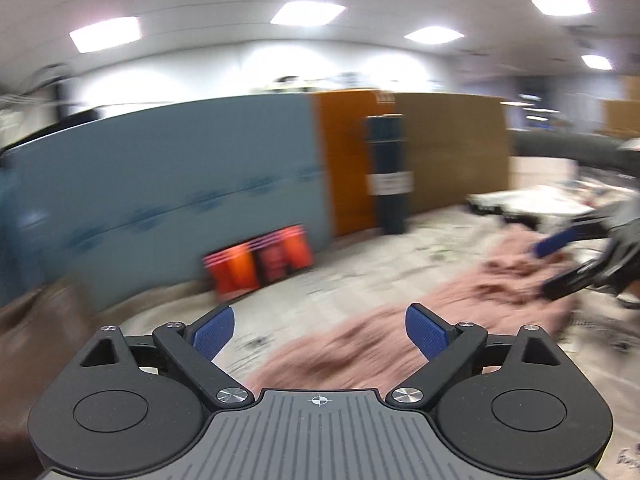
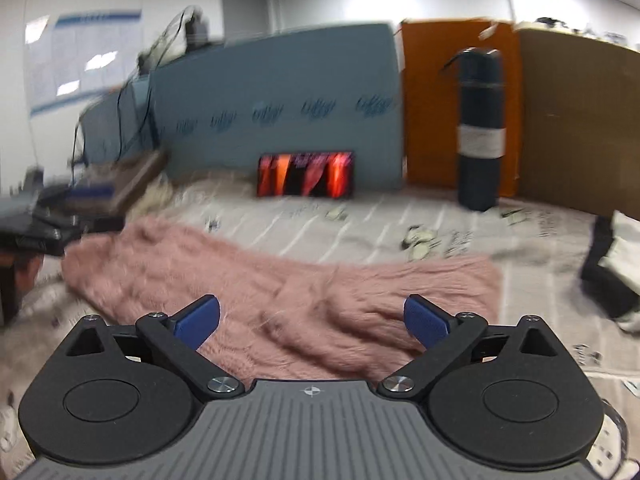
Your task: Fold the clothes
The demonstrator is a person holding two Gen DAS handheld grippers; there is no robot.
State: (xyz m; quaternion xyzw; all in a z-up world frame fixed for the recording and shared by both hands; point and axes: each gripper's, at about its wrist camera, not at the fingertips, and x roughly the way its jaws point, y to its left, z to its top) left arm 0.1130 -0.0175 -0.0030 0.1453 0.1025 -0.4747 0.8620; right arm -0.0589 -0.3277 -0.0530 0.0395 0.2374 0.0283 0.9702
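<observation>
While pink sweater [image 2: 280, 280] sprawls lower centre on bed [image 2: 360, 224], my left tongs [image 1: 320, 330] and right tongs [image 2: 312, 320] gape, unloaded, ready to pinch edges.

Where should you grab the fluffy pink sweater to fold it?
Probably at the pink sweater's ends. It lies flat and stretched sideways, so each open gripper, left and right, could come from above and pinch an outer edge, where the fabric is thin enough to lift.

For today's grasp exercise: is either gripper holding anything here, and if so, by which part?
Nothing is held. The left gripper and right gripper are both open above the fuzzy pink knitted garment, gripping no part of it.
</observation>
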